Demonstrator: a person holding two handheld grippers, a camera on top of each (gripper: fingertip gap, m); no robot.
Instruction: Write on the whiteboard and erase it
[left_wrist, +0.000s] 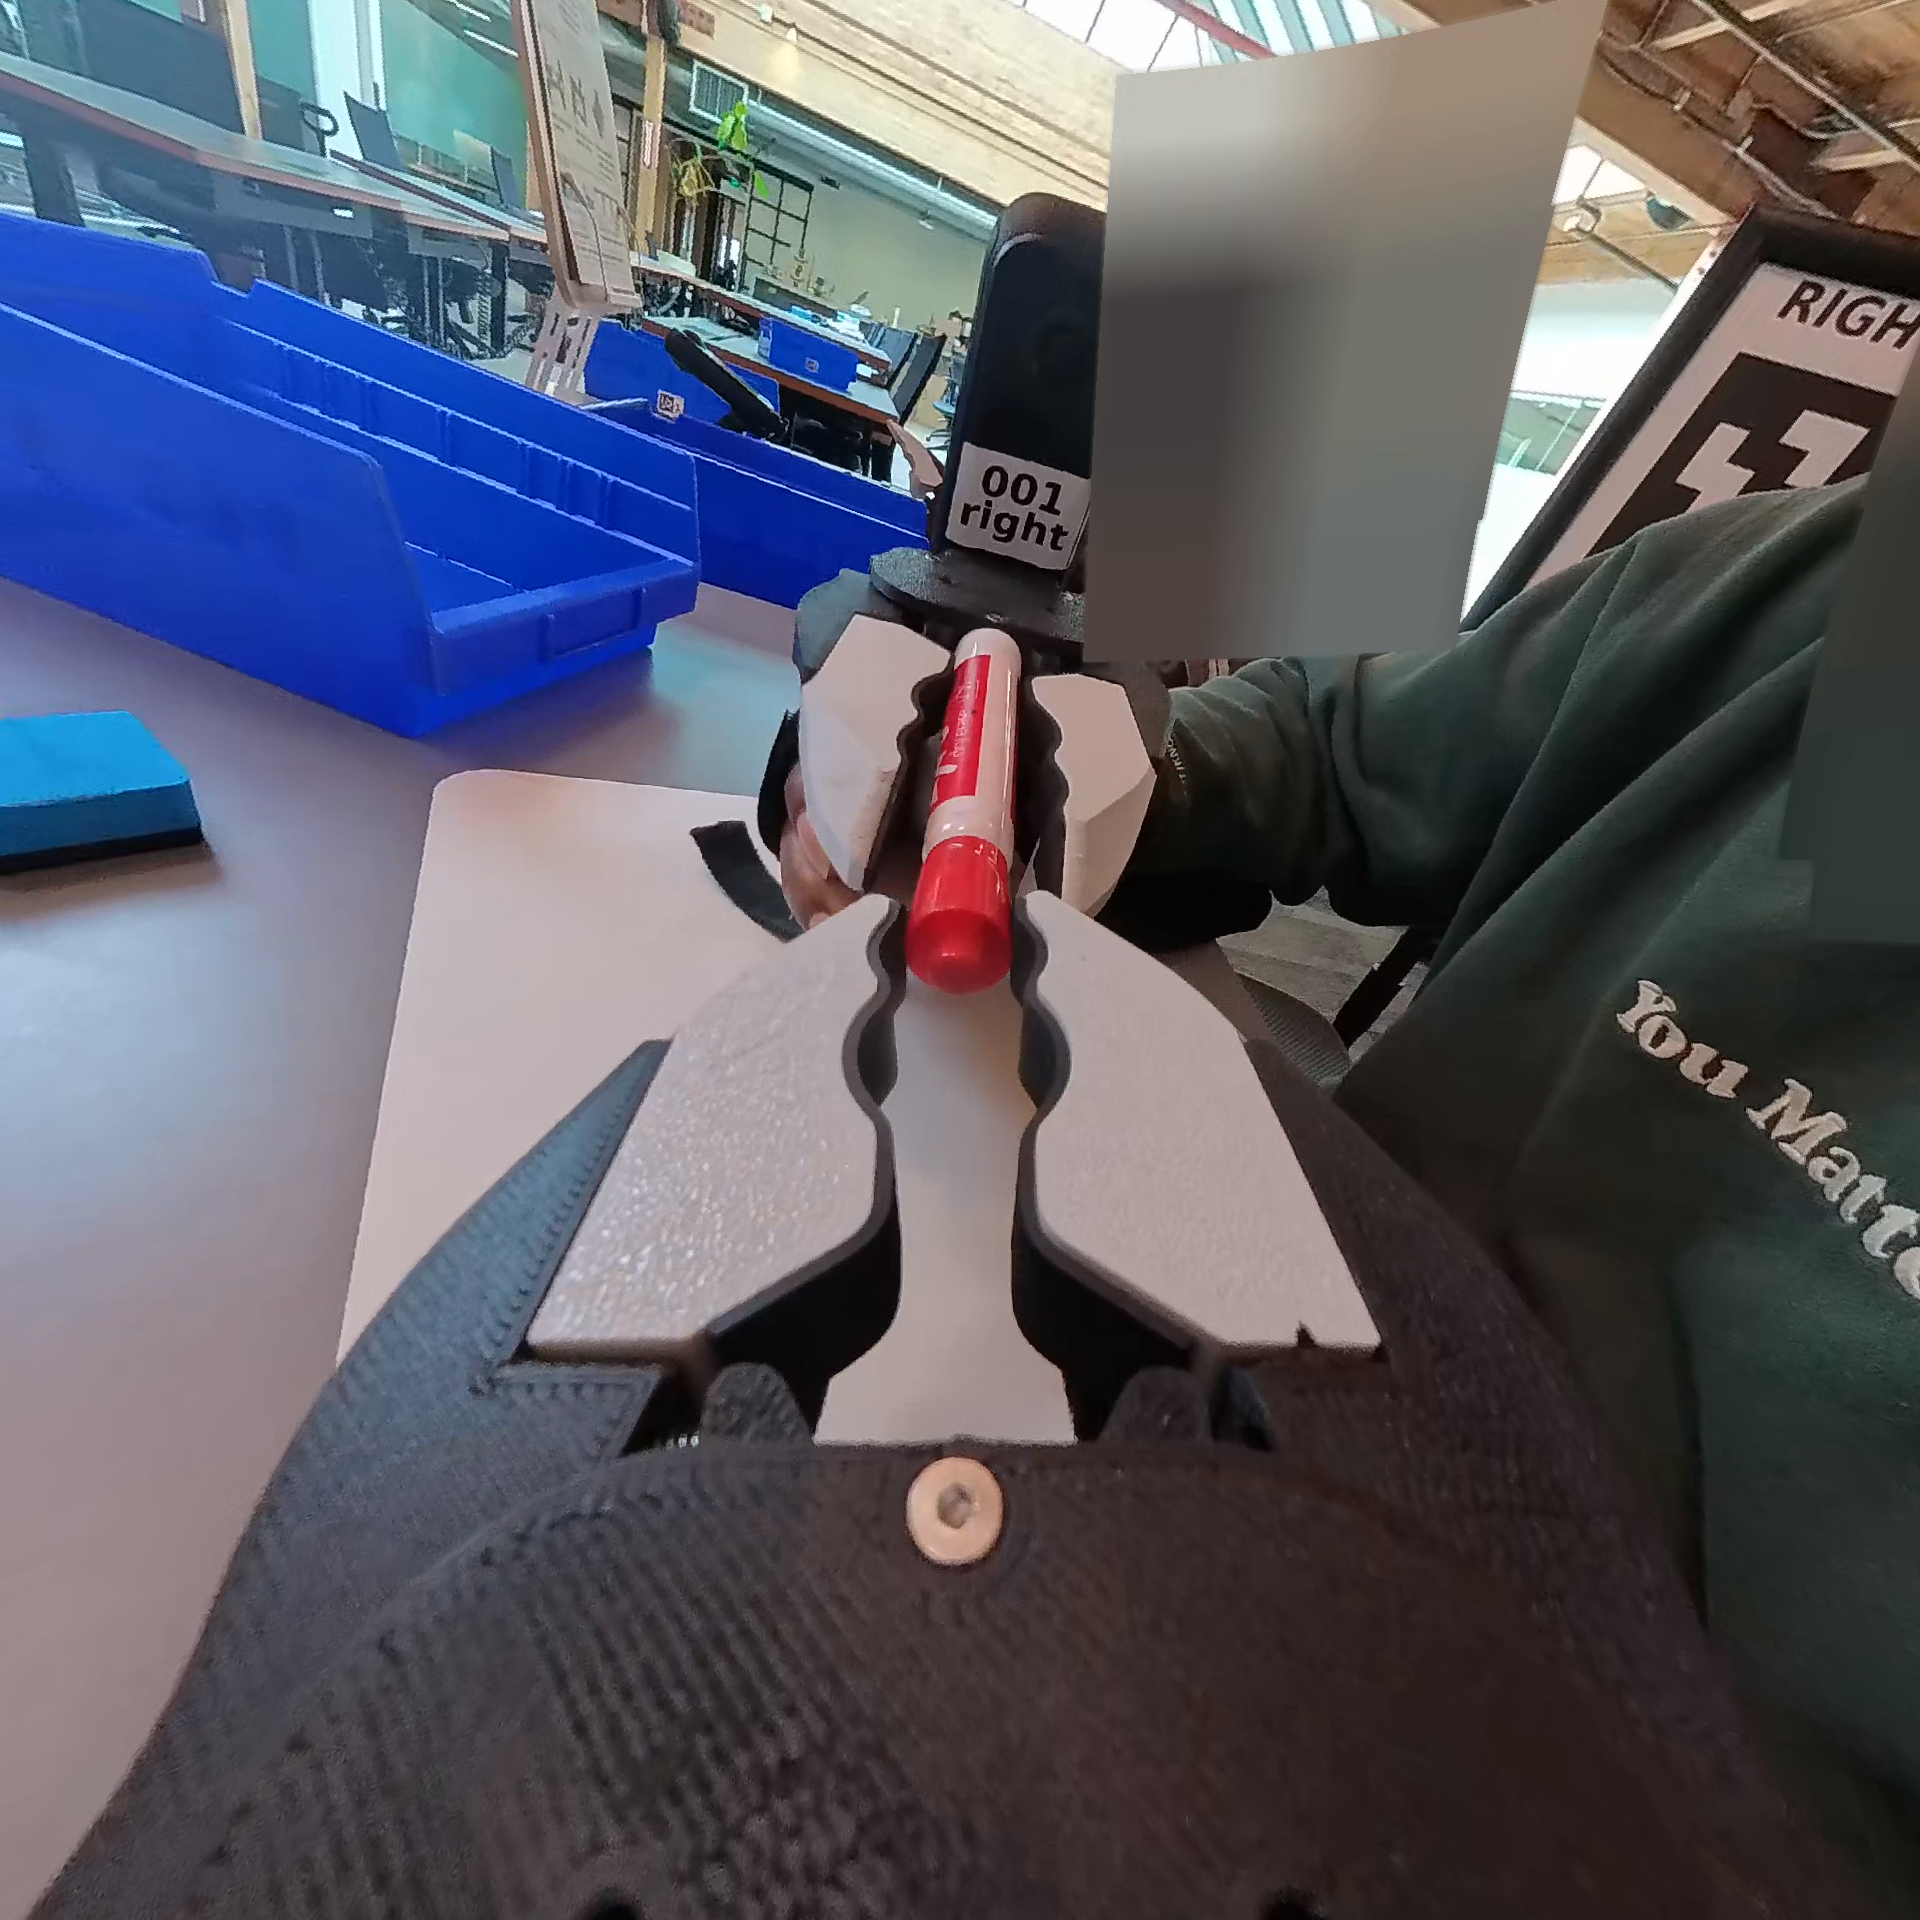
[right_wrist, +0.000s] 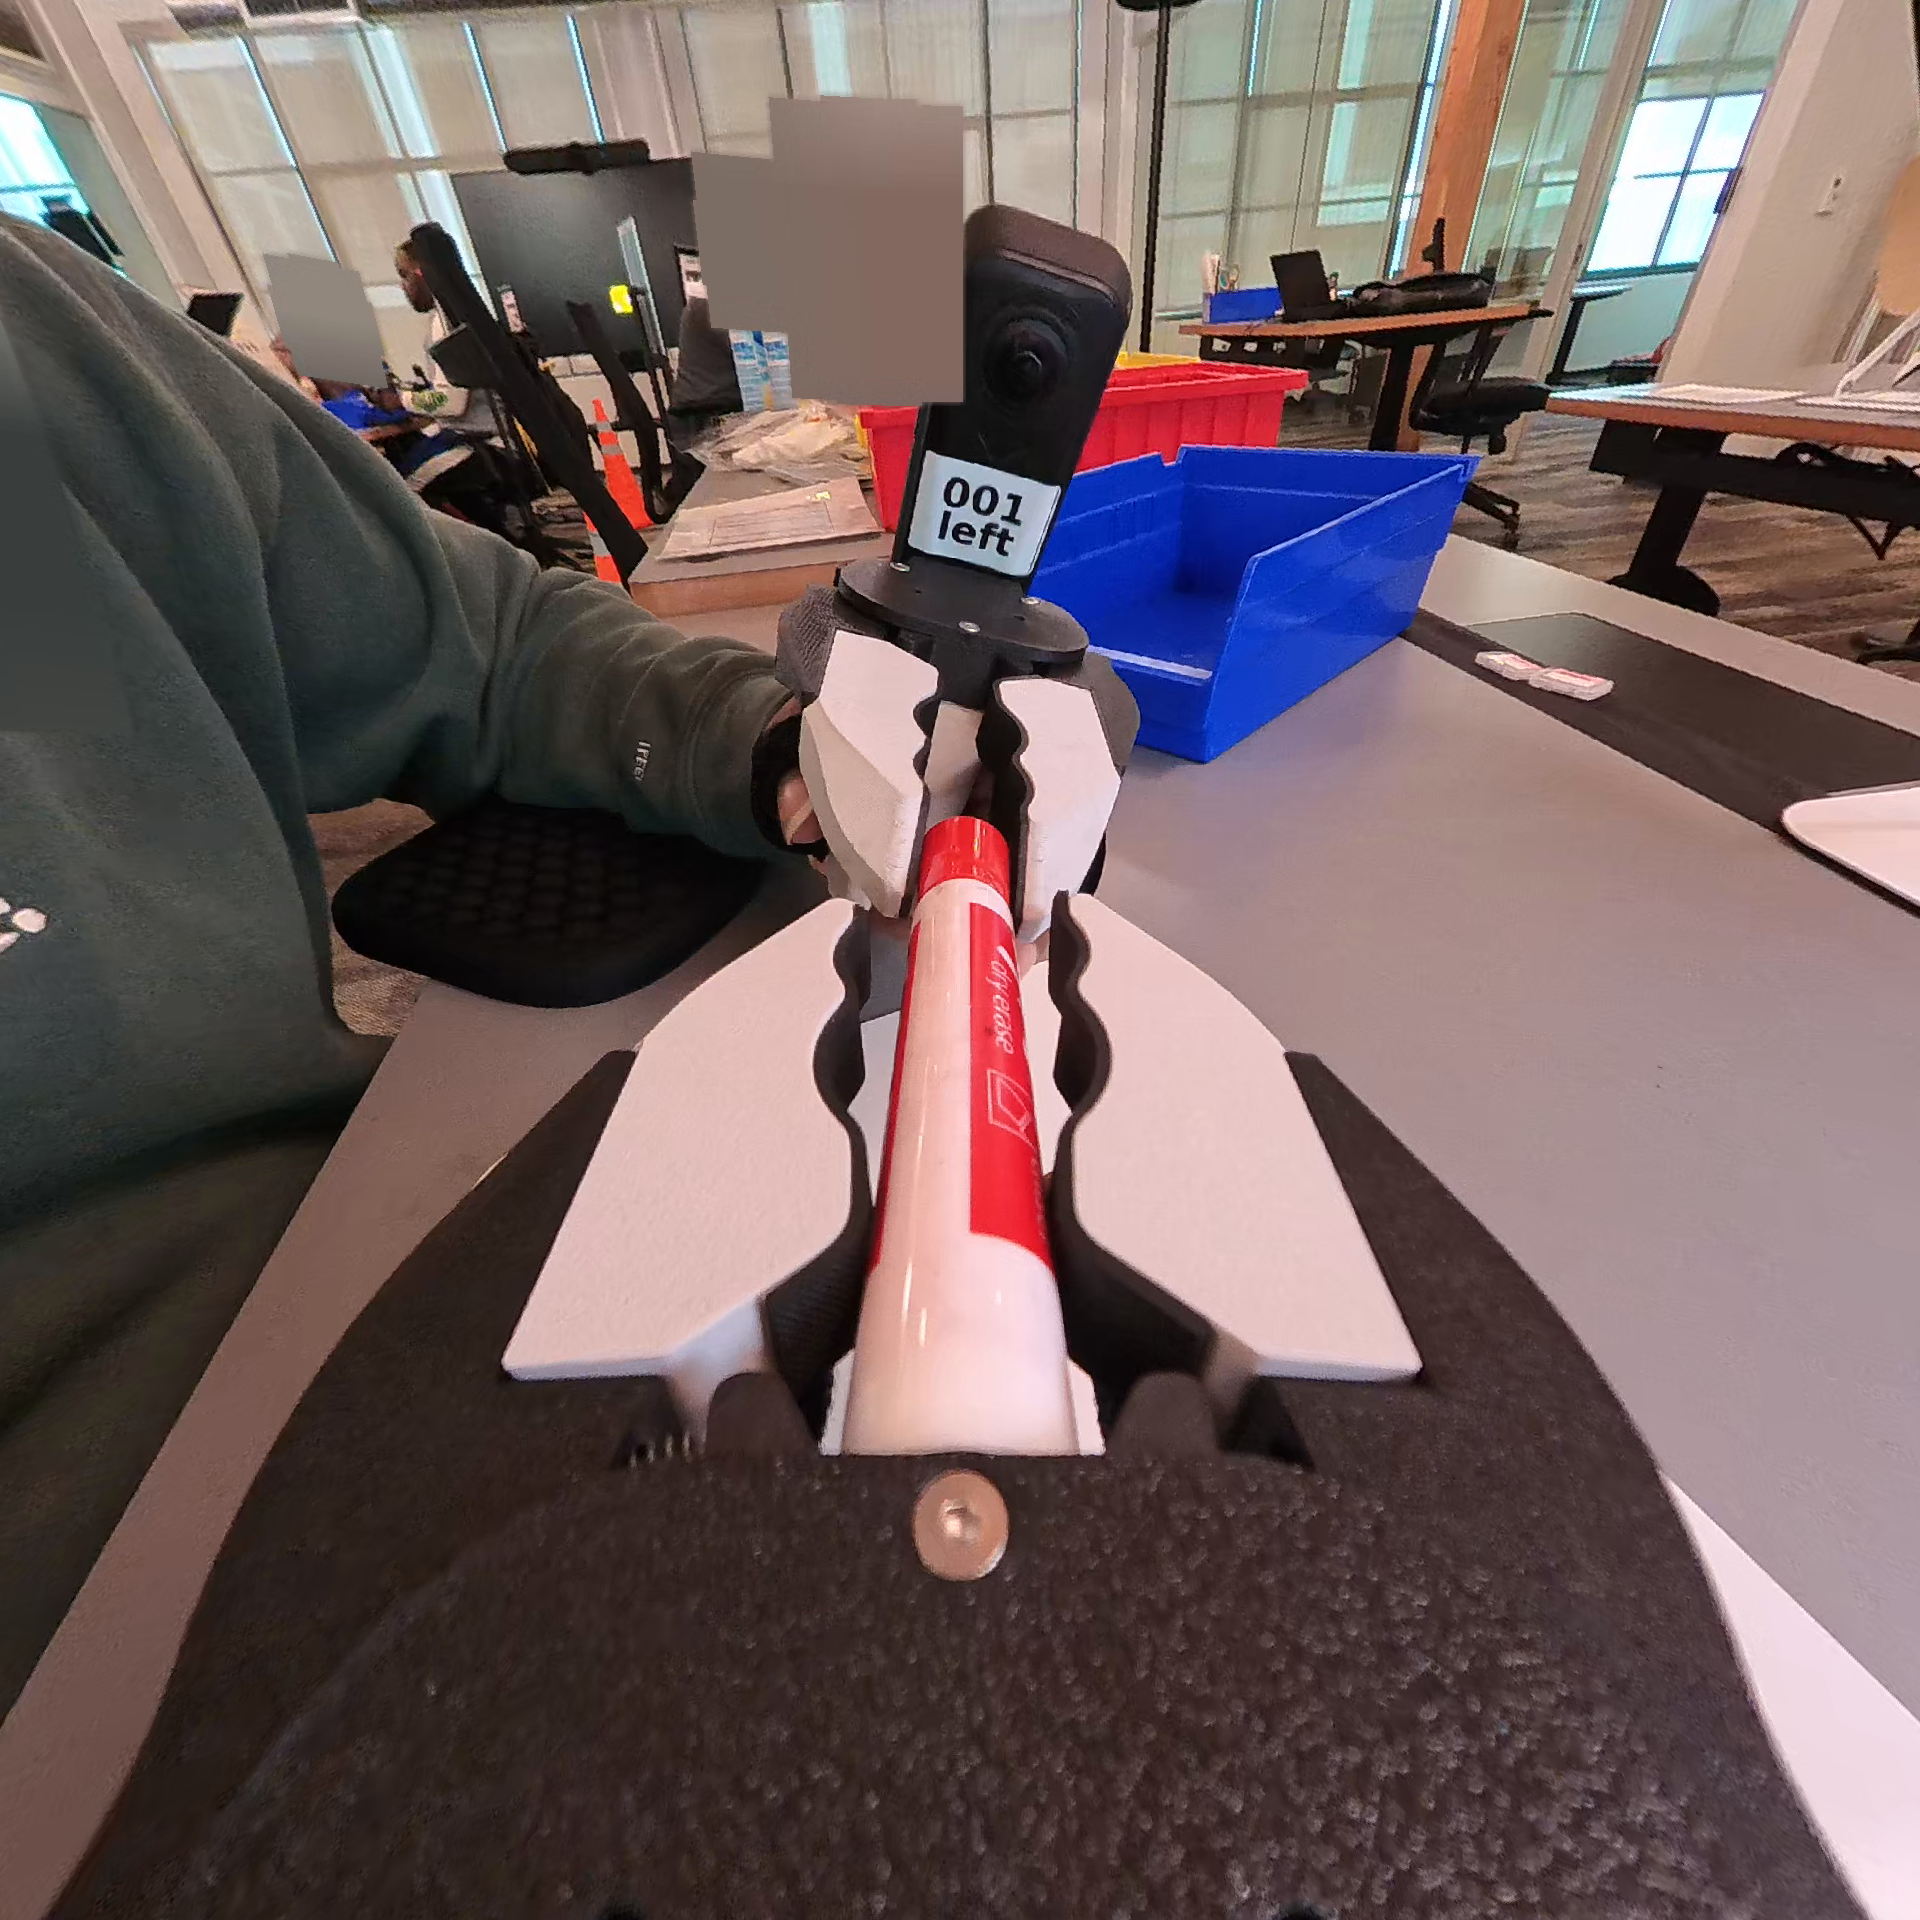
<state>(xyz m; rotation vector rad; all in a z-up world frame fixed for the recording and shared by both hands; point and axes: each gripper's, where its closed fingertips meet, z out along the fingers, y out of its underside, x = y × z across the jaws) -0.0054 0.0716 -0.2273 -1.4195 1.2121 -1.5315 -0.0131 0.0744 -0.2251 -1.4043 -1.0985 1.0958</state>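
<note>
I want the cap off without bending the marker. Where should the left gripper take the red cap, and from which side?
Grip the red cap across its round sides, coming straight along the marker axis from the cap end. The right gripper already clamps the barrel, and the left gripper faces it with the cap between its fingertips, so a straight pull looks best.

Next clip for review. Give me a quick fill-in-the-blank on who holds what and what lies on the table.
1. The right gripper has its jaws shut on a capped ___.
2. The tips of the left gripper flank the pen's red ___.
3. The eraser lying on the table is coloured ___.

Missing words: marker; cap; blue.
</note>
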